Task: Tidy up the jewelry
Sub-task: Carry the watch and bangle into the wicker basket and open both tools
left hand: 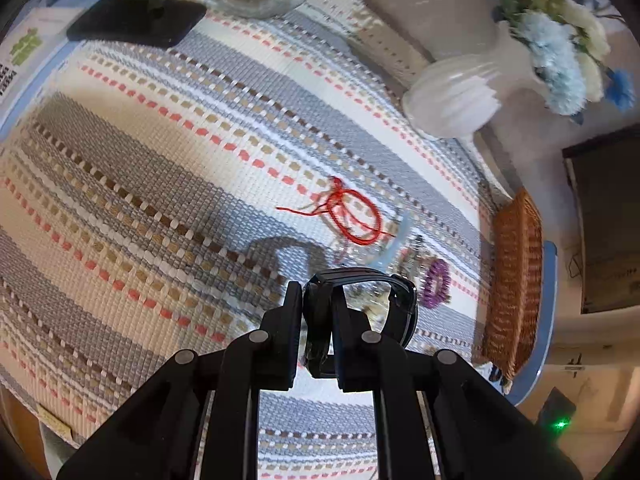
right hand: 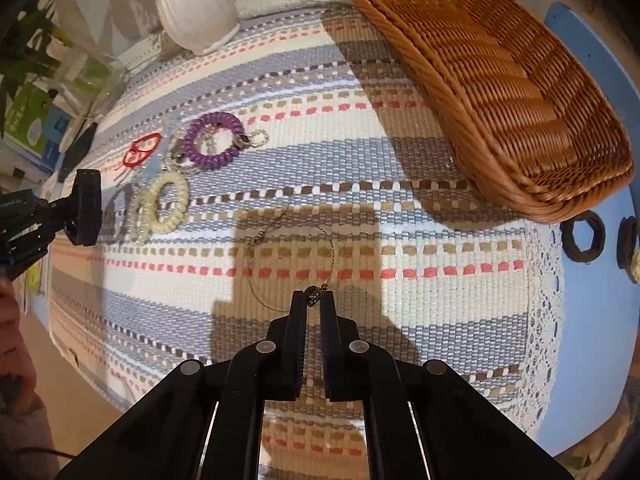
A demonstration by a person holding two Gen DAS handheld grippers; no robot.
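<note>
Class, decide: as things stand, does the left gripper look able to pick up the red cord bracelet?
Probably not yet. The left gripper is already shut on a black watch. The red cord bracelet lies uncovered on the woven mat, so the path looks free.

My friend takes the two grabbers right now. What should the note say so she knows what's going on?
Left tool: shut on a black watch, lifted off the mat.
Right tool: shut on the clasp of a thin gold chain; the rest of the chain lies on the woven mat.
On the mat: red cord bracelet, purple coil band, cream coil band, and small pieces beside them that are too blurred to name.
Wicker basket: nothing shows inside it yet.
Done: two pieces gripped.
Left, probably: carry both to the basket, then gather the others.
</note>
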